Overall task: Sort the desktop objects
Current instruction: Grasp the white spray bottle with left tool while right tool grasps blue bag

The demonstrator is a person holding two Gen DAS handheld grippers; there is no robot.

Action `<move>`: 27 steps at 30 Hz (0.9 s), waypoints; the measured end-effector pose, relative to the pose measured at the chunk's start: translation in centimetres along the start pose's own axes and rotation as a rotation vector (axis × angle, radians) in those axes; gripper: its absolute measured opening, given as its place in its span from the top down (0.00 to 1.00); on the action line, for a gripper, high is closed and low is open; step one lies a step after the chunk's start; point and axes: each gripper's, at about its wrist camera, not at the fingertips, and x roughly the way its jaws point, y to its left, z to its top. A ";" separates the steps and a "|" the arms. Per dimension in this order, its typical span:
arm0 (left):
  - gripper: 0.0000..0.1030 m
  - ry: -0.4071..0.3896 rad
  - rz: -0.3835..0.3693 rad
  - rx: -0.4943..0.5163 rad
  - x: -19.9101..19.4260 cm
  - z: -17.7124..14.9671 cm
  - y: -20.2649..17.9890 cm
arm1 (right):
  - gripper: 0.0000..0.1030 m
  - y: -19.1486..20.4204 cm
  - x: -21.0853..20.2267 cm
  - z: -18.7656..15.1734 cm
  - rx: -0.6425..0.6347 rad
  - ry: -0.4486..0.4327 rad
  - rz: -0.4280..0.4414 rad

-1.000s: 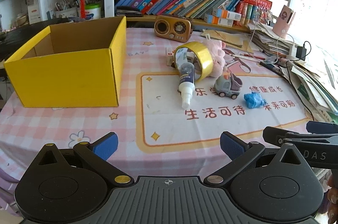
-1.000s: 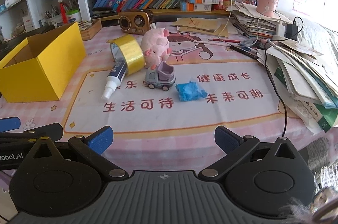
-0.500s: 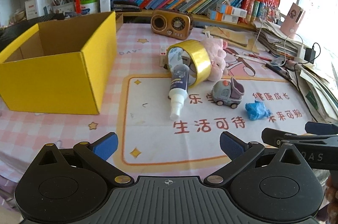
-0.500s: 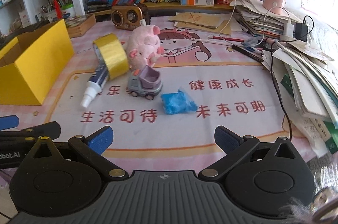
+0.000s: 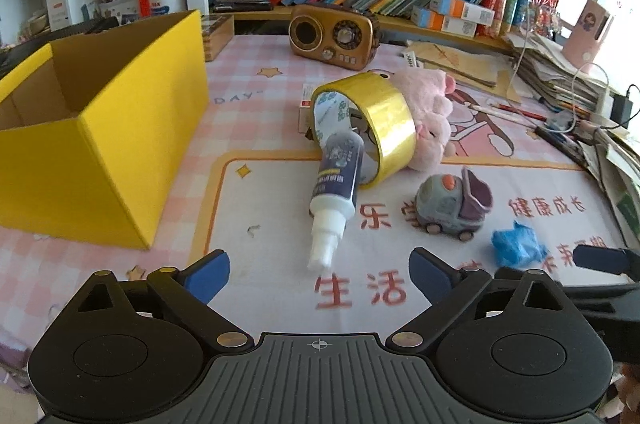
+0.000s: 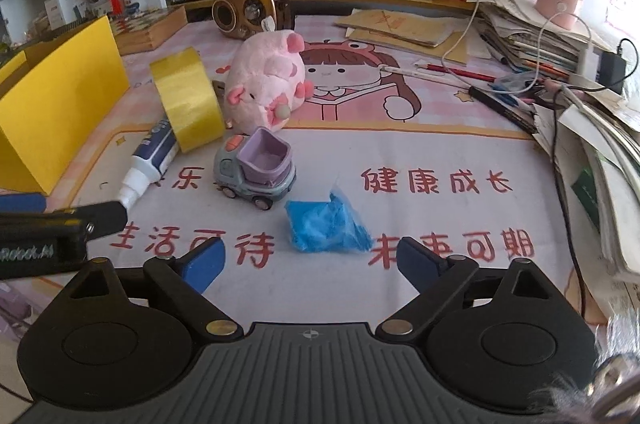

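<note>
A white glue bottle lies on the printed mat, its nozzle toward my left gripper, whose jaws are closing with nothing between them. A yellow tape roll, a pink plush pig and a grey toy truck sit behind it. A crumpled blue wrapper lies just ahead of my right gripper, whose jaws are also closing, empty. The toy truck, pig, tape roll and bottle appear further back in the right wrist view.
An open yellow cardboard box stands at the left. A brown retro radio sits at the back under shelves of books. Stacked papers, cables and pens crowd the right edge. The left gripper's finger reaches in at the left.
Both grippers moved forward and lower toward the objects, which now look larger. The jaws of both have narrowed slightly. No object on the desk has shifted.
</note>
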 end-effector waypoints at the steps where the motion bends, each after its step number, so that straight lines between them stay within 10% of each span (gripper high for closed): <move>1: 0.09 0.003 -0.001 0.004 0.5 0.3 -0.1 | 0.11 -0.2 0.4 0.2 0.000 0.004 0.006; 12: 0.23 0.012 0.023 0.067 5.3 3.2 -1.6 | 0.16 -0.9 3.1 1.6 -0.044 0.033 0.040; 19: 0.56 0.044 0.010 0.079 7.2 3.6 -1.9 | 0.27 -1.5 4.0 1.7 -0.038 0.057 0.043; 27: 0.69 0.033 0.001 0.079 6.8 3.6 -1.5 | 0.64 -1.5 3.7 1.9 -0.055 0.029 0.046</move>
